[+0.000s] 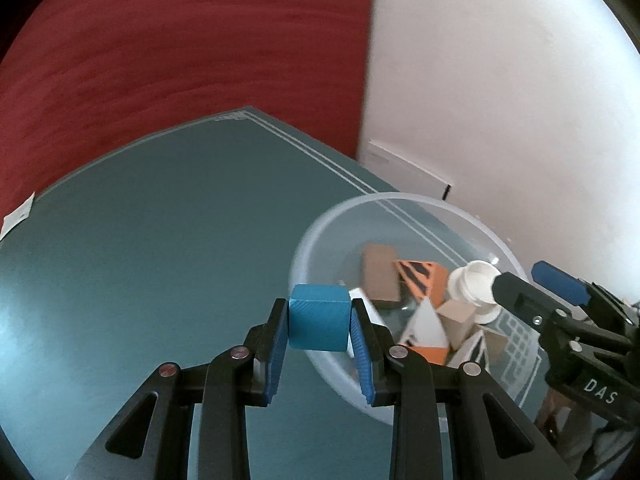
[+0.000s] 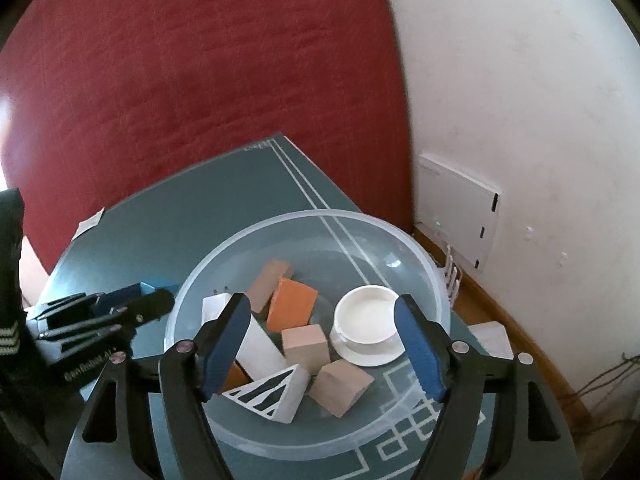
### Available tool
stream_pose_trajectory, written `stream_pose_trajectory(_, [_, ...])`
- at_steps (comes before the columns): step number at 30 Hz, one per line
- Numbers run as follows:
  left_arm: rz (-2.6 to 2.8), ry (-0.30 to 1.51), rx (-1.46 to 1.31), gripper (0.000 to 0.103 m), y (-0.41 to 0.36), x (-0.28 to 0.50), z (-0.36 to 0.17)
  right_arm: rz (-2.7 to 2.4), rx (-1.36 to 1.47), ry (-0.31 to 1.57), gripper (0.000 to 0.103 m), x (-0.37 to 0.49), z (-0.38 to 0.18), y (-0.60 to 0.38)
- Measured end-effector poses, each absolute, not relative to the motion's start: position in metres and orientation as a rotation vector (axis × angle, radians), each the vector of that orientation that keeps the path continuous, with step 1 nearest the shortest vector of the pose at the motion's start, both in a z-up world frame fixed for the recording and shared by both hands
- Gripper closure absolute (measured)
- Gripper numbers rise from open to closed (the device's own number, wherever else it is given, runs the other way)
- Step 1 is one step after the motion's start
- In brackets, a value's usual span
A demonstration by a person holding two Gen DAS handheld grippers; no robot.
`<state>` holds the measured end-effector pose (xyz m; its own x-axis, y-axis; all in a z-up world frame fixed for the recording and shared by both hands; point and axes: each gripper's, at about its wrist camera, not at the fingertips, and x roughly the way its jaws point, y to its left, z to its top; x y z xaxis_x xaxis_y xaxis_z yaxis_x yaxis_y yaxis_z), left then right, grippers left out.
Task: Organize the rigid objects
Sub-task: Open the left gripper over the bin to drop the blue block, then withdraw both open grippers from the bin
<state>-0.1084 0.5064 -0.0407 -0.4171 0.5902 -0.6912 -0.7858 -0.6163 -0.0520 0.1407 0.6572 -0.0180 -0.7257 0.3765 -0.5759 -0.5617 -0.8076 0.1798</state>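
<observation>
A red curtain (image 1: 180,60) hangs at the left behind a teal table (image 1: 140,240), with a white wall (image 1: 500,80) to the right. Going left to right across the left wrist view: the table's bare stretch comes first, then the left gripper (image 1: 319,320), its jaws clenched on a blue cube (image 1: 318,317), held just outside the rim of the clear bowl (image 1: 404,198) at about its 9 o'clock. The cube looks solid, with crisp edges, fine ridged lines on its top face, and a matte finish that the pads grip squarely on two opposite faces. In the bowl lie several blocks: a tan one (image 2: 267,285) toward 11 o'clock, an orange one (image 2: 291,305) near centre, a white one (image 2: 256,340) at 8 o'clock, a striped wedge (image 2: 272,396) at 6 o'clock, and a white cup (image 2: 367,317) on its saucer at 3 o'clock. The right gripper (image 2: 322,344) hovers over the bowl with jaws released and holding nothing. By my reading the sorting is nearly finished: most pieces sit in the bowl already, no others show on the table, and the cube seems to be the one still to go in.
</observation>
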Motion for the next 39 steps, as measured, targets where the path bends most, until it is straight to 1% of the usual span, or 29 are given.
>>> stream_pose_trajectory(3, [2.066, 0.363, -0.859, 0.071, 0.511, -0.107, -0.043, 2.433, -0.739, 0.471, 0.027, 0.139, -0.019, 0.66])
stream_pose_trajectory(5, [2.051, 0.367, -0.853, 0.069, 0.511, -0.109, -0.044, 2.412, -0.75, 0.485, 0.025, 0.14, -0.019, 0.665])
stream_pose_trajectory(6, [2.045, 0.367, -0.856, 0.055, 0.509, -0.11, -0.044, 2.401, -0.756, 0.489, 0.021, 0.14, -0.02, 0.667])
stream_pose_trajectory(7, [2.045, 0.365, -0.858, 0.029, 0.508, -0.102, -0.044, 2.386, -0.762, 0.491, 0.016, 0.14, -0.02, 0.669])
stream_pose_trajectory(8, [2.058, 0.36, -0.851, 0.021, 0.506, -0.104, -0.044, 2.372, -0.764, 0.499, 0.015, 0.142, -0.02, 0.671])
stream_pose_trajectory(9, [2.081, 0.356, -0.837, 0.01, 0.501, -0.108, -0.043, 2.356, -0.76, 0.507, 0.012, 0.144, -0.019, 0.674])
stream_pose_trajectory(10, [2.09, 0.361, -0.827, 0.005, 0.498, -0.11, -0.042, 2.342, -0.756, 0.518, 0.008, 0.147, -0.019, 0.677])
stream_pose_trajectory(13, [2.103, 0.369, -0.826, 0.001, 0.498, -0.104, -0.041, 2.311, -0.745, 0.555, 0.003, 0.155, -0.017, 0.686])
stream_pose_trajectory(18, [2.181, 0.398, -0.805, 0.001, 0.482, -0.102, -0.036, 2.286, -0.732, 0.542, 0.0, 0.163, -0.011, 0.686])
stream_pose_trajectory(23, [2.208, 0.426, -0.827, 0.001, 0.475, -0.096, -0.039, 2.284, -0.759, 0.518, 0.0, 0.168, -0.008, 0.68])
stream_pose_trajectory(24, [2.211, 0.43, -0.83, 0.001, 0.482, -0.084, -0.039, 2.287, -0.763, 0.51, 0.0, 0.17, -0.008, 0.678])
stream_pose_trajectory(36, [2.235, 0.447, -0.838, 0.001, 0.493, -0.069, -0.047, 2.336, -0.826, 0.405, 0.0, 0.174, -0.014, 0.658])
stream_pose_trajectory(39, [2.238, 0.45, -0.839, 0.001, 0.488, -0.068, -0.042, 2.347, -0.839, 0.374, 0.0, 0.172, -0.017, 0.654])
